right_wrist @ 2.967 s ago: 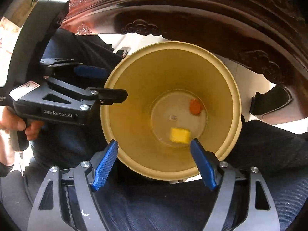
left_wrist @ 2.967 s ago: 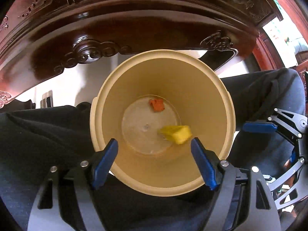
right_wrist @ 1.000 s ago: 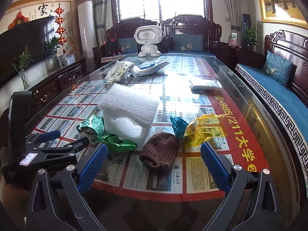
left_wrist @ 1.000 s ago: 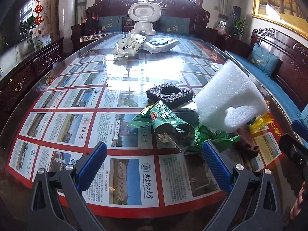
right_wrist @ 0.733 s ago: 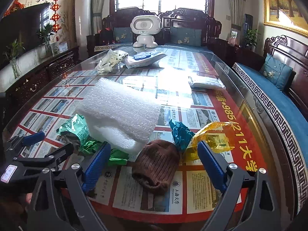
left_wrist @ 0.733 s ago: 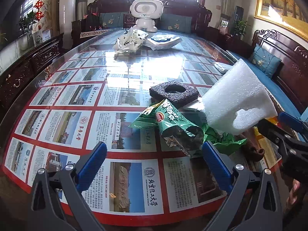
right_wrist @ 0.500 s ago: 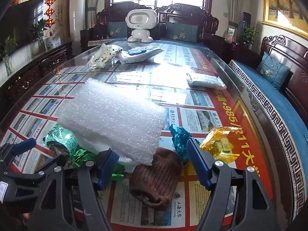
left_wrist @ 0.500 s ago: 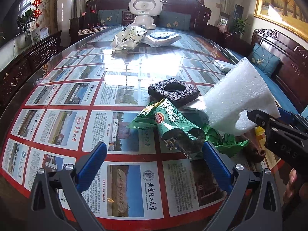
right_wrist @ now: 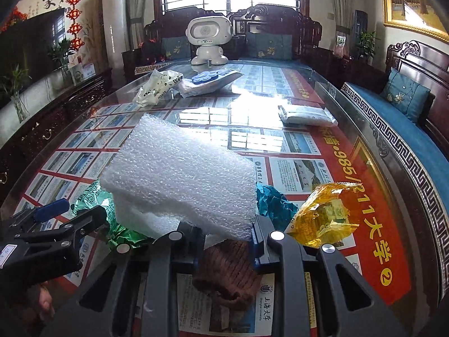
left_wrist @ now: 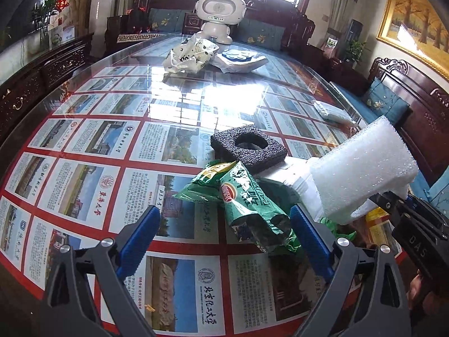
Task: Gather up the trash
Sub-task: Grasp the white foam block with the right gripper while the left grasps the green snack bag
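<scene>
My right gripper (right_wrist: 226, 238) is shut on the near edge of a white foam block (right_wrist: 182, 177), also seen in the left wrist view (left_wrist: 362, 174). Under and beside the block lie a brown knit piece (right_wrist: 227, 272), a teal wrapper (right_wrist: 273, 200) and a yellow wrapper (right_wrist: 322, 216). My left gripper (left_wrist: 224, 238) is open over a green chip bag (left_wrist: 247, 205), its fingers either side of the bag. A black foam square with a hole (left_wrist: 248, 146) lies just beyond the bag.
The glass-topped table (left_wrist: 112, 146) holds a white crumpled bag (left_wrist: 190, 53), a flat white packet (left_wrist: 238, 60) and a white toy robot (left_wrist: 220, 14) at the far end. Another white packet (right_wrist: 306, 115) lies to the right. Dark carved benches line the sides.
Both grippers rose from the yellow bin to the table. My right gripper moved in and closed on the white foam block. My left gripper edged toward the green bag.
</scene>
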Demonstrator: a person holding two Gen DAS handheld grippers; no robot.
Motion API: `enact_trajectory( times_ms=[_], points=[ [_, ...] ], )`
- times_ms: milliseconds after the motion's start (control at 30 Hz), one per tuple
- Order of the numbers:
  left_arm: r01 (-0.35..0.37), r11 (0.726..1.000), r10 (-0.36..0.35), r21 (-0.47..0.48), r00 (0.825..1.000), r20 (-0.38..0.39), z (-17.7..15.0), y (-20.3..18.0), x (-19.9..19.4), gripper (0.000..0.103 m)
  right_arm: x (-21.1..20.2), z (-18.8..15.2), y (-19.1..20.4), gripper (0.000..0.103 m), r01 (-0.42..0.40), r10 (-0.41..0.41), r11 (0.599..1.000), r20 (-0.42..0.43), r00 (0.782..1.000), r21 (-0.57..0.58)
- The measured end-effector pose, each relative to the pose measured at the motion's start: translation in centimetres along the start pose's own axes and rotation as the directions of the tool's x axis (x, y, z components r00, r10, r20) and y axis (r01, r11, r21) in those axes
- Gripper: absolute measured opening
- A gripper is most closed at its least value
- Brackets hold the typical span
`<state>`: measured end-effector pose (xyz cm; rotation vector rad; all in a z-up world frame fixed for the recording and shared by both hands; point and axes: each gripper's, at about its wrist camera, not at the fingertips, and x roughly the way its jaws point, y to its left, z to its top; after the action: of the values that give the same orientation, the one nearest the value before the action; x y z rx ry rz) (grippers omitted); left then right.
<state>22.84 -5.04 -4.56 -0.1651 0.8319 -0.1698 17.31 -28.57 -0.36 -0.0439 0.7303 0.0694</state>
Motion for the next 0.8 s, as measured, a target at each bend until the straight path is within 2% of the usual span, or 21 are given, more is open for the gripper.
enact_trajectory(
  times_ms=[300,333,367,433,467,500,567,667,800],
  points=[
    [-0.033,0.999,0.033,0.010,0.998,-0.044,1.4,-1.2,2.1,0.092,0.2,0.3,0.6,0.025,-0.012,0.012,1.000,0.001,1.000,-0.006],
    [-0.037,0.999,0.037,0.001,0.998,-0.058,1.5,-1.0,2.6,0.083,0.3,0.3,0.7,0.025,-0.014,0.014,1.000,0.001,1.000,-0.008],
    [-0.034,0.999,0.033,-0.011,0.997,-0.074,1.5,-0.8,3.0,0.069,0.3,0.3,0.6,0.025,-0.015,0.015,1.000,-0.001,1.000,-0.007],
    [-0.045,0.999,0.044,-0.015,0.996,-0.075,1.6,-0.6,3.4,0.053,0.4,0.3,0.6,0.025,-0.017,0.017,1.000,0.000,1.000,-0.007],
    [-0.053,0.999,0.052,-0.006,0.995,-0.085,1.6,-0.6,3.6,0.035,0.4,0.3,0.6,0.025,-0.017,0.017,1.000,0.000,1.000,-0.008],
    [-0.035,0.999,0.034,-0.007,0.995,-0.090,1.6,-0.5,3.6,0.030,0.4,0.3,0.6,0.025,-0.018,0.018,1.000,0.000,1.000,-0.009],
    [-0.011,1.000,0.010,-0.015,0.996,-0.088,1.6,-0.4,3.3,0.024,0.3,0.2,0.5,0.025,-0.020,0.020,1.000,0.001,1.000,-0.008],
    [-0.009,1.000,0.009,0.003,0.998,-0.058,1.2,-0.4,2.3,0.016,0.2,0.0,0.5,0.025,-0.024,0.024,1.000,0.004,1.000,-0.009],
    [-0.001,1.000,0.001,0.021,1.000,-0.026,0.5,-0.4,0.4,0.016,-0.1,-0.3,0.7,0.025,-0.028,0.028,1.000,0.010,1.000,-0.010]
  ],
)
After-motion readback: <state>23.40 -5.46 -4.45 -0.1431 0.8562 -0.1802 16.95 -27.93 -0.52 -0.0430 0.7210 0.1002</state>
